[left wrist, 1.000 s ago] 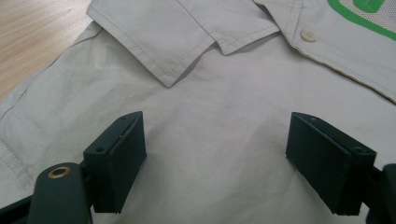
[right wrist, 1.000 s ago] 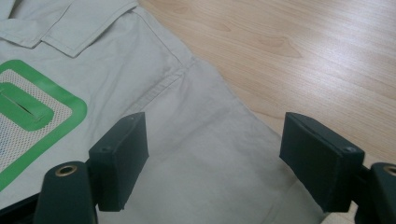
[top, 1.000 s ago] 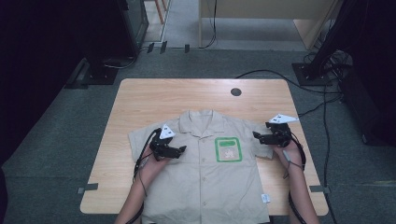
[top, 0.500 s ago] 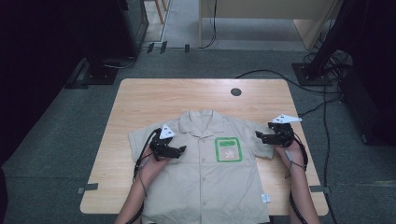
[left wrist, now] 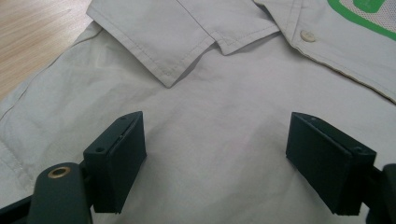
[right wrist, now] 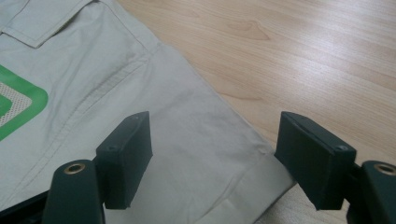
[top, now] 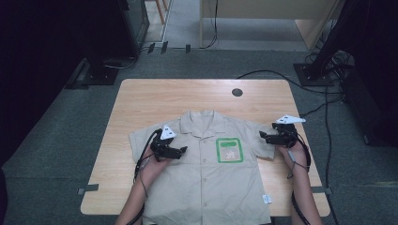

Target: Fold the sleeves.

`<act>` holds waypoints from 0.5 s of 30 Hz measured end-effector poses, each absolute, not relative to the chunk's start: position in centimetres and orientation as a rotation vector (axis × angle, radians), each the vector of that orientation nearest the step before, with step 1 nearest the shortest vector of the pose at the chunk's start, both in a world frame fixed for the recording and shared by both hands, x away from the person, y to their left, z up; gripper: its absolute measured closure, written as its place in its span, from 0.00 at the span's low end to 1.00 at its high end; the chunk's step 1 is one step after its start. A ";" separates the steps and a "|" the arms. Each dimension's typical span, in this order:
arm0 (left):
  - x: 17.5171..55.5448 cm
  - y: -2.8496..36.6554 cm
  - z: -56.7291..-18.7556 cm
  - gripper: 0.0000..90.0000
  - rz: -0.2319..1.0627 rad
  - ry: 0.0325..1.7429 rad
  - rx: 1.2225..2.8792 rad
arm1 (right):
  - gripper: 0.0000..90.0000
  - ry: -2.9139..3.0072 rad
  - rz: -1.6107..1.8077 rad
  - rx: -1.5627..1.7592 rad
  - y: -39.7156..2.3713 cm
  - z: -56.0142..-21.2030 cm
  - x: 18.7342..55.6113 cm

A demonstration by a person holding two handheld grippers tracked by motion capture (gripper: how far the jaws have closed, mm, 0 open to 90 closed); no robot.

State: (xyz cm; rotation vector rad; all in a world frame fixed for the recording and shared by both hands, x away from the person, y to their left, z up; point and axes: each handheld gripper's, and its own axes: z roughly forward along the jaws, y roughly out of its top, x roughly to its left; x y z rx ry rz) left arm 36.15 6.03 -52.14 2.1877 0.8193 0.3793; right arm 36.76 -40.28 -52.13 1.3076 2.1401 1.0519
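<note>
A beige short-sleeved shirt [top: 206, 183] lies flat on the wooden table [top: 187, 98], front up, collar toward the far edge. A green-framed patch [top: 229, 150] sits on its chest. My left gripper [top: 182, 151] hovers over the chest beside the collar, jaws open. In the left gripper view the cloth lies below the left gripper [left wrist: 215, 158], with the collar tip [left wrist: 187, 42] and a button [left wrist: 307, 36] ahead. My right gripper [top: 263, 137] stands open at the shirt's right sleeve. In the right gripper view the sleeve [right wrist: 196, 140] lies under the right gripper [right wrist: 215, 154], and its hem ends at bare wood.
A round dark hole [top: 237, 92] sits in the table near the far edge. A small white tag [top: 267, 198] hangs at the shirt's lower right hem. Cables [top: 281, 77] and dark stands [top: 101, 70] occupy the grey carpet around the table.
The right gripper has edged slightly toward the table's right side. The left gripper and the shirt have not moved.
</note>
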 end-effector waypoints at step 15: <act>36.1 6.0 -52.1 0.22 0.380 0.820 2.188 | 0.38 2.128 1.016 1.343 -40.9 -52.6 37.0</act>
